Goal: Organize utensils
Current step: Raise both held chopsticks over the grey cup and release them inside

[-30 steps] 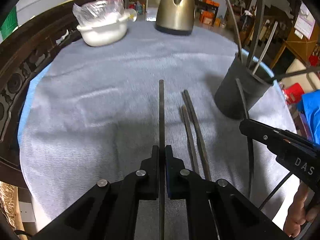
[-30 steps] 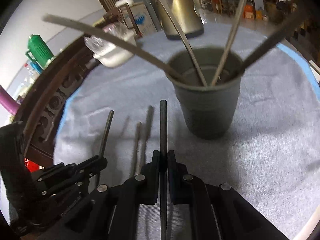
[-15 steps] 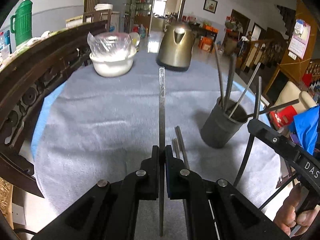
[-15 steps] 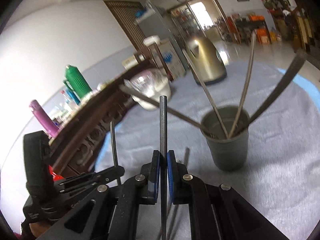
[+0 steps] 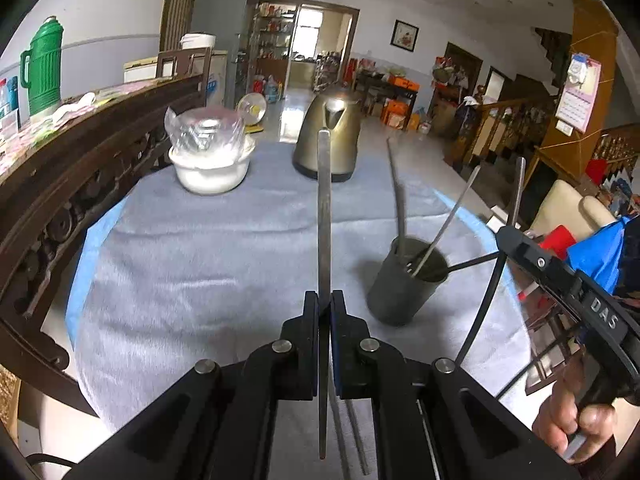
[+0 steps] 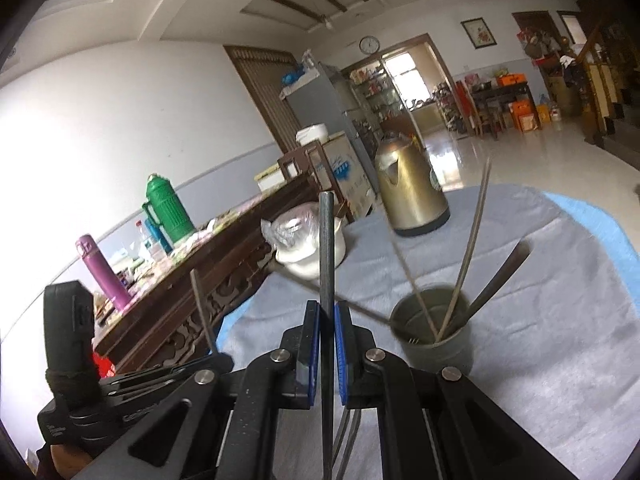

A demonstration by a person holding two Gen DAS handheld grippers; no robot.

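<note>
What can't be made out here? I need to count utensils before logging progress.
- Working ends of the utensils in the grey cup: hidden inside it, both views.
- Utensils lying on the cloth: mostly covered by the left hand-held gripper; number unclear.
- Lower end of the utensil in the right hand-held gripper: cut off by the bottom edge.
- One cup utensil: blurred.

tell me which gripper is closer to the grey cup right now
Right. The right gripper sits just beside the grey cup, shut on a utensil. The left gripper holds its own utensil farther out on the cup's other side.
</note>
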